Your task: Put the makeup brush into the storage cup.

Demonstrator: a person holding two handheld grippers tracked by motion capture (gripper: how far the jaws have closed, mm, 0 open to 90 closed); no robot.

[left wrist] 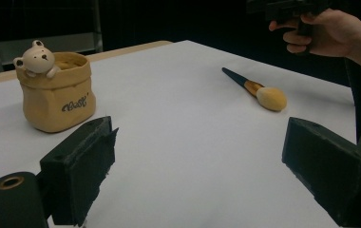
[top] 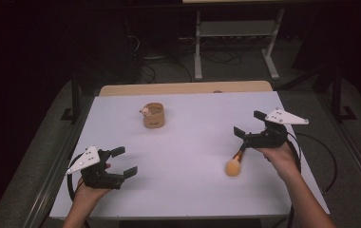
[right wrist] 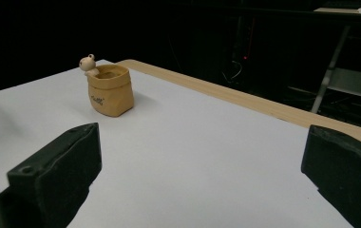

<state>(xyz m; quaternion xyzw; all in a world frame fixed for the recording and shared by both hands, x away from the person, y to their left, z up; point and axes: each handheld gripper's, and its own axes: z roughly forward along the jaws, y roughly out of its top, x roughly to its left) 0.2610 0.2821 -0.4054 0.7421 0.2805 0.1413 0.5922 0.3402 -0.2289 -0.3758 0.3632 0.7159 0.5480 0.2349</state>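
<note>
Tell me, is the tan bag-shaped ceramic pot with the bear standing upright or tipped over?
Upright: the tan bag-shaped ceramic pot rests on its base, mouth upward.

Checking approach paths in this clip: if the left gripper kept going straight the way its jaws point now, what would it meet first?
Probably nothing at once. The left gripper, jaws open, faces bare white table; the bear pot sits left of its line and the makeup brush right. Depth is unclear.

Desk (top: 183, 180): smooth matt white top, pale wood edge. Bear pot (left wrist: 57, 92): glossy tan ceramic. Brush (left wrist: 257, 90): soft fluffy bristles, glossy dark handle. Tongs: matt black, rough.
</note>
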